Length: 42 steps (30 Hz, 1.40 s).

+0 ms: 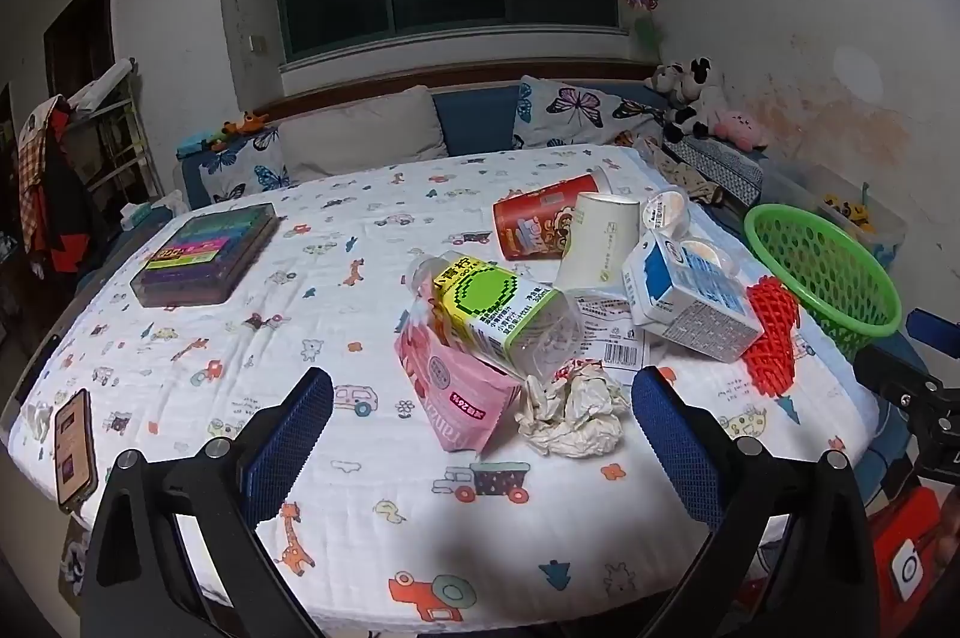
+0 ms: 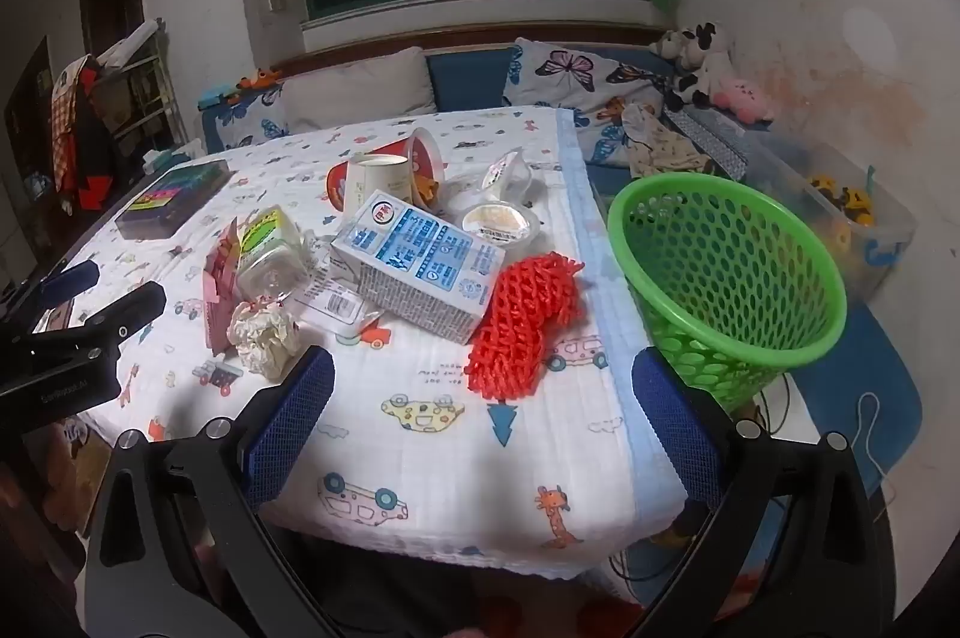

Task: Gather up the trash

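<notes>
Trash lies in a heap on the table: a crumpled paper ball (image 1: 573,413) (image 2: 264,335), a pink pouch (image 1: 456,392) (image 2: 219,272), a clear bottle with a green label (image 1: 501,317) (image 2: 270,251), a blue-white milk carton (image 1: 687,302) (image 2: 420,266), a red foam net (image 1: 774,338) (image 2: 522,323), a paper cup (image 1: 597,239), a red tube can (image 1: 543,215) and plastic tubs (image 2: 501,221). A green basket (image 1: 828,269) (image 2: 726,278) stands right of the table. My left gripper (image 1: 483,434) is open and empty before the paper ball. My right gripper (image 2: 483,428) is open and empty before the foam net.
A box of coloured pens (image 1: 204,254) and a phone (image 1: 75,449) lie on the left of the table (image 1: 390,548). A sofa with cushions (image 1: 360,131) stands behind. A clear toy bin (image 2: 840,212) sits by the right wall.
</notes>
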Each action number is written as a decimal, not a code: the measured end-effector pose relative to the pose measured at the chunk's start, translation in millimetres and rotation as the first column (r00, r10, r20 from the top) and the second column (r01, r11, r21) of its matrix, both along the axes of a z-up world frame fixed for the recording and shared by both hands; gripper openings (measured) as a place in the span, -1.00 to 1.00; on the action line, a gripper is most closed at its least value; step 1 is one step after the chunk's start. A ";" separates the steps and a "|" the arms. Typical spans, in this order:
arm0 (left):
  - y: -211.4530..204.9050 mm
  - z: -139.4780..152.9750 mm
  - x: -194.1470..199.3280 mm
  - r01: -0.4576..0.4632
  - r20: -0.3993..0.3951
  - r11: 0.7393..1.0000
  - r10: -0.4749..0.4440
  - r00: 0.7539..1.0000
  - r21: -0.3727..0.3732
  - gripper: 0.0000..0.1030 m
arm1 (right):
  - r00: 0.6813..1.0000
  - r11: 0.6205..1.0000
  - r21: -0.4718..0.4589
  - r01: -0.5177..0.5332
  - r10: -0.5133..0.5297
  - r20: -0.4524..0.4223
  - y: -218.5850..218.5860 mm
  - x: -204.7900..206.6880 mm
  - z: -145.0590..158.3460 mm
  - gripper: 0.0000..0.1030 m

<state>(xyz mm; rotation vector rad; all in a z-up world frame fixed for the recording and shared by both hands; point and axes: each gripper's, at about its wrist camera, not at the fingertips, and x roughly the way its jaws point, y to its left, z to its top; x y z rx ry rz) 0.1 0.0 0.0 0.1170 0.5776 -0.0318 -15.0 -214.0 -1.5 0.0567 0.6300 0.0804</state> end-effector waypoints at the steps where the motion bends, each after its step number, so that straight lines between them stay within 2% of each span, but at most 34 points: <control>1: -0.2 0.1 0.1 0.000 -0.002 1.000 0.000 1.000 0.001 0.88 | 1.000 1.000 -0.001 -0.001 0.001 0.000 0.1 -0.1 0.0 0.92; 42: 3.8 -5.5 0.0 -0.022 -0.012 1.000 0.021 1.000 -0.019 0.88 | 1.000 1.000 0.017 -0.005 0.005 -0.012 1.4 4.0 -5.4 0.92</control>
